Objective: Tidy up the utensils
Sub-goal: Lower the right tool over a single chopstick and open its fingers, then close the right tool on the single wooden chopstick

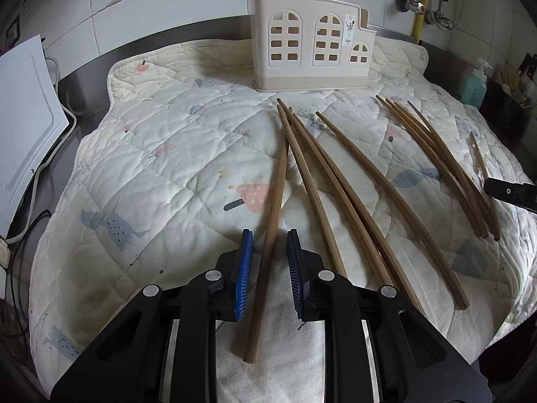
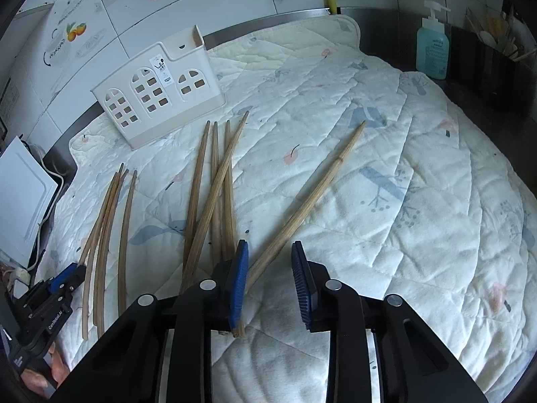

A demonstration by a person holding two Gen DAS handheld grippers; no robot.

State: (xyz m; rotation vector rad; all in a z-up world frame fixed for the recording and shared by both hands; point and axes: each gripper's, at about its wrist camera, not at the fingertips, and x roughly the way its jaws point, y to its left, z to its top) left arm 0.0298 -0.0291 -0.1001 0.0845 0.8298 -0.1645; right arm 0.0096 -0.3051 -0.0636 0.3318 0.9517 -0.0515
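With my left gripper (image 1: 266, 268) open astride the leftmost chopstick (image 1: 273, 221) on the quilted mat (image 1: 151, 168), I would close squarely before lifting toward the holder (image 1: 310, 43), while my right gripper (image 2: 270, 280), also open, straddles another chopstick (image 2: 312, 198).

The near ends of four brown wooden chopsticks (image 2: 214, 181) vanish behind the black right gripper (image 2: 269, 282) with its blue-padded jaws. The printing on the small white label (image 1: 349, 30) on the cream plastic utensil holder (image 1: 312, 43) is too small to read. At the worktop's far right corner, the contents of the dark container (image 2: 493, 63) beside the blue-green soap pump bottle (image 2: 432, 50) are too blurred to identify.
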